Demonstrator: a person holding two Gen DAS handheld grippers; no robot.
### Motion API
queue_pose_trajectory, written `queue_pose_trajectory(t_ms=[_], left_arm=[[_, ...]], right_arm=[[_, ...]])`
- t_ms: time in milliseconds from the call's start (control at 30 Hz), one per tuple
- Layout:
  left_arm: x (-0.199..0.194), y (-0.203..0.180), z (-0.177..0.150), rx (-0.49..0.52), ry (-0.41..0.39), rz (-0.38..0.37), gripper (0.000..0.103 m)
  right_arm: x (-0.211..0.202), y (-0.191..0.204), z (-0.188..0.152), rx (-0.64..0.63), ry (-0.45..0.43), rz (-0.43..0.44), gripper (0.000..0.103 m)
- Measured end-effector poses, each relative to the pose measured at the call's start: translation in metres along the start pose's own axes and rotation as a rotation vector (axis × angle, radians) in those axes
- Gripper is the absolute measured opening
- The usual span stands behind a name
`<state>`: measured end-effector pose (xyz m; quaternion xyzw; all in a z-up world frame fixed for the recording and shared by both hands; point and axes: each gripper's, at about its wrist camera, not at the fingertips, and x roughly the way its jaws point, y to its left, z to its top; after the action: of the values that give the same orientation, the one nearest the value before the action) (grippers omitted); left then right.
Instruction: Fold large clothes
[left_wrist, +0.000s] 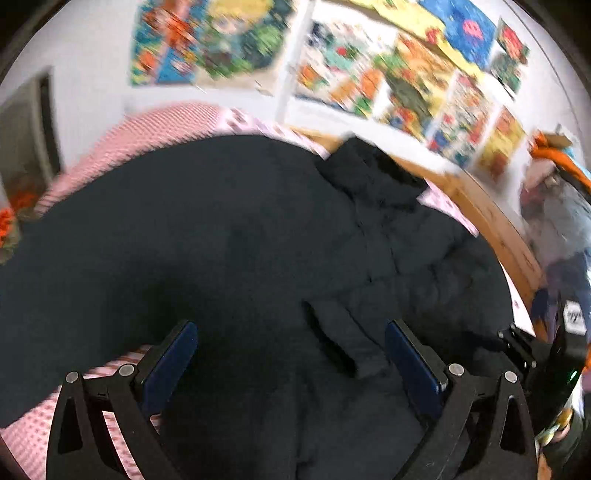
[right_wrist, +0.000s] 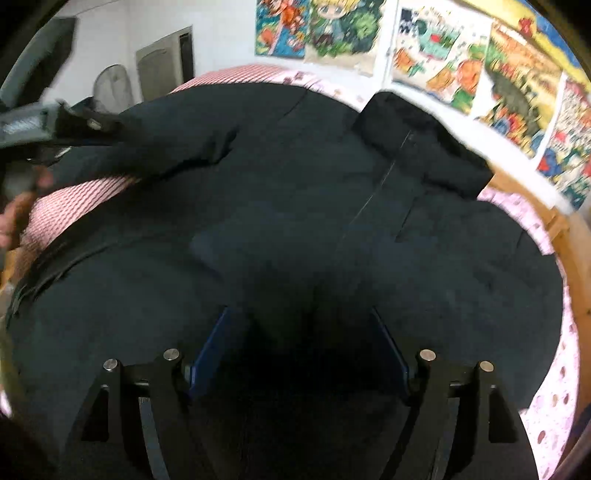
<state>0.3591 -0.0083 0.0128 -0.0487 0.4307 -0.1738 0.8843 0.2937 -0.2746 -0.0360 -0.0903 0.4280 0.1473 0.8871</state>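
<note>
White wall (right_wrist: 221, 33) behind the bed was papered with bright cartoon posters (right_wrist: 443, 55); blur left no writing on them that I could read. Pink-patterned bedding (left_wrist: 155, 125) carried the big black jacket (right_wrist: 295, 192), which filled the middle of both views, its collar (right_wrist: 417, 140) toward the upper right. My left gripper (left_wrist: 291, 354) hung over the cloth with its blue pads (left_wrist: 170, 365) spread wide, holding nothing. My right gripper (right_wrist: 299, 343) was released too, jaws apart above the dark fabric.
</note>
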Motion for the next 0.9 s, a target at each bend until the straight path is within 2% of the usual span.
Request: queue_pose_trajectory(t_ms=[67, 133, 200, 233, 300, 367, 400, 500, 567, 600, 633, 667, 700, 767, 867, 900], left_arm=[[0.021, -0.009, 0.0, 0.027, 0.041, -0.048, 0.102], [0.04, -0.018, -0.001, 0.071, 0.082, -0.056, 0.102], [0.071, -0.03, -0.001, 0.102, 0.176, -0.058, 0.102], [0.084, -0.033, -0.003, 0.095, 0.222, -0.059, 0.099], [0.111, -0.035, -0.01, 0.048, 0.334, -0.11, 0.093], [0.128, -0.033, -0.013, -0.003, 0.384, -0.126, 0.09], [0.131, -0.033, -0.013, -0.017, 0.38, -0.125, 0.086], [0.136, -0.037, -0.013, -0.024, 0.375, -0.125, 0.052], [0.136, -0.041, -0.014, -0.044, 0.359, -0.103, 0.042], [0.134, -0.045, -0.014, -0.031, 0.346, -0.083, 0.035], [0.131, -0.049, -0.015, -0.012, 0.332, -0.051, 0.02], [0.131, -0.052, -0.014, 0.008, 0.321, -0.005, 0.01], [0.126, -0.058, -0.013, 0.032, 0.303, 0.029, 0.009], [0.115, -0.055, -0.005, 0.041, 0.268, 0.047, 0.005], [0.08, -0.064, 0.009, 0.084, 0.137, 0.074, 0.003], [0.061, -0.07, 0.016, 0.127, 0.049, 0.107, 0.003]], right_arm=[[-0.01, -0.008, -0.007, 0.017, -0.002, 0.013, 0.071], [-0.025, -0.018, -0.019, 0.041, -0.02, -0.016, 0.073], [-0.03, -0.037, -0.02, 0.088, -0.024, -0.052, 0.074], [-0.035, -0.045, -0.026, 0.127, -0.029, -0.067, 0.074], [-0.04, -0.062, -0.037, 0.189, -0.037, -0.085, 0.074], [-0.046, -0.08, -0.046, 0.251, -0.051, -0.113, 0.074], [-0.05, -0.086, -0.051, 0.274, -0.06, -0.131, 0.074], [-0.059, -0.106, -0.065, 0.353, -0.096, -0.172, 0.074], [-0.06, -0.123, -0.069, 0.411, -0.122, -0.201, 0.074], [-0.063, -0.128, -0.074, 0.435, -0.135, -0.218, 0.074], [-0.059, -0.139, -0.072, 0.453, -0.146, -0.233, 0.074], [-0.059, -0.15, -0.075, 0.485, -0.175, -0.247, 0.074], [-0.061, -0.158, -0.078, 0.512, -0.2, -0.253, 0.074], [-0.056, -0.18, -0.075, 0.578, -0.246, -0.256, 0.074], [-0.054, -0.2, -0.069, 0.649, -0.315, -0.248, 0.074], [-0.055, -0.2, -0.066, 0.652, -0.331, -0.244, 0.074]])
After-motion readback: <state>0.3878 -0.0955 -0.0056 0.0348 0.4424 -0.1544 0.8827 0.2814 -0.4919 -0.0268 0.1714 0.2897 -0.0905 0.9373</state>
